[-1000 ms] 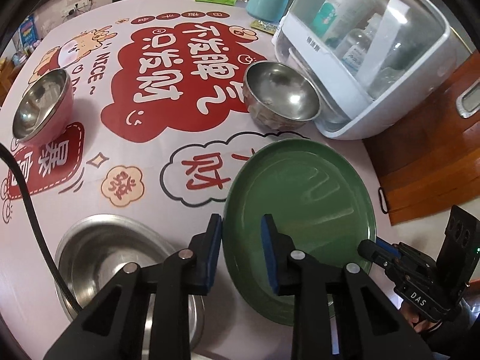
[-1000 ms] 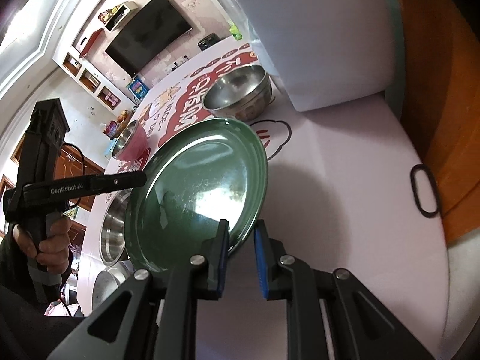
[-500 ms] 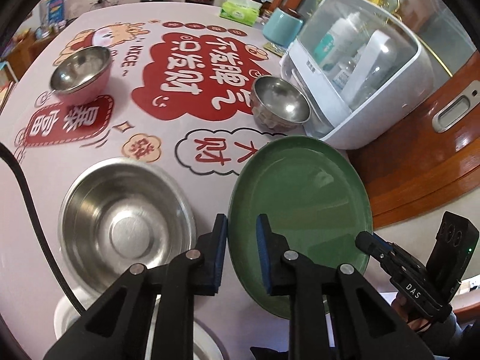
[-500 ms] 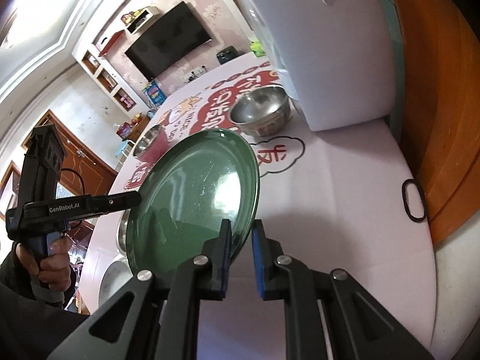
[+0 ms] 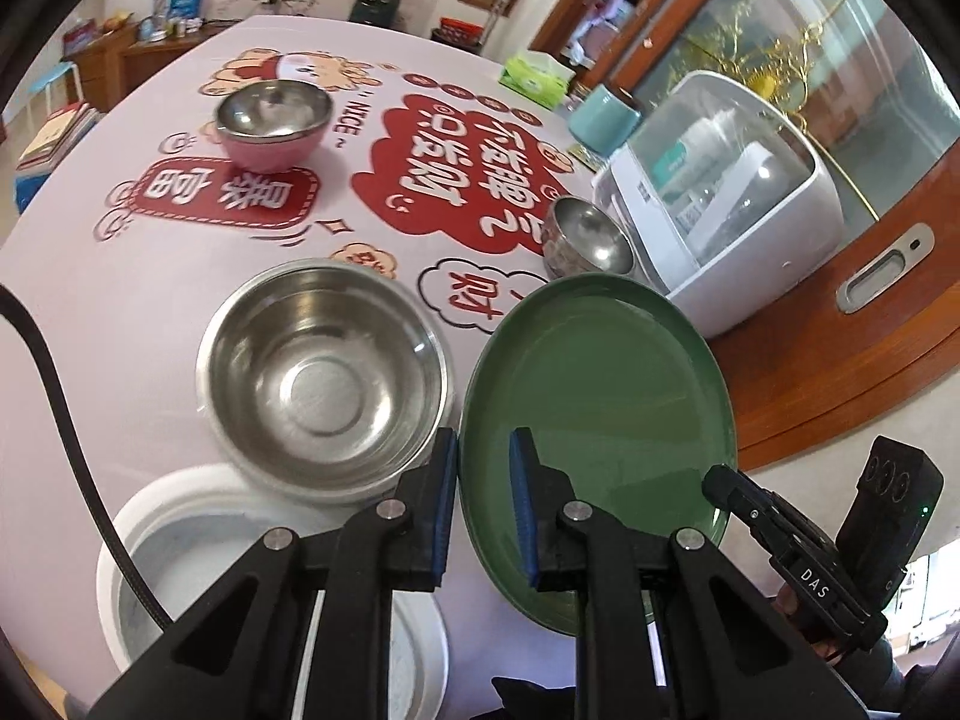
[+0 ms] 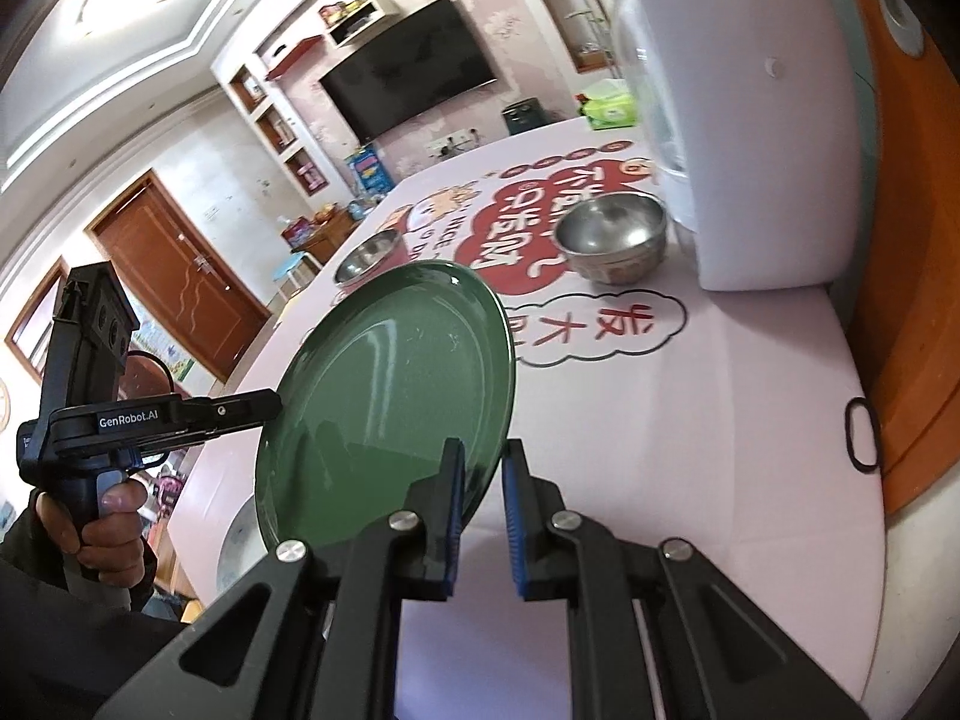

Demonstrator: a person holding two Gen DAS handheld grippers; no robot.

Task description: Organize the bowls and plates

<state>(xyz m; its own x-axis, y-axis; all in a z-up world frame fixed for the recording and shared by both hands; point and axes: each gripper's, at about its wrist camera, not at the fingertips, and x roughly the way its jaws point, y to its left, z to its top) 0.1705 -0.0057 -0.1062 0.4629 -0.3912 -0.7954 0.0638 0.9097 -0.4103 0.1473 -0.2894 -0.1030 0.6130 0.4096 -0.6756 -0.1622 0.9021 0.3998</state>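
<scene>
Both claws are pinching the green plate [image 5: 600,396] by opposite rims, left claw [image 5: 483,504] and right claw [image 6: 482,507], holding it tilted above the tabletop [image 5: 150,300] beside the big steel bowl [image 5: 324,372]. Looks barely started: the pink bowl [image 5: 273,120], small steel bowl [image 5: 588,240] and white plate [image 5: 180,558] sit scattered. The plate faces up, tipped toward the left claw.

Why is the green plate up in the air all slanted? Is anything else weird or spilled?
The green plate is tilted off the table because both grippers pinch its rim: the left gripper on one edge, the right gripper on the opposite edge. Nothing looks spilled or broken; the bowls sit upright.
</scene>
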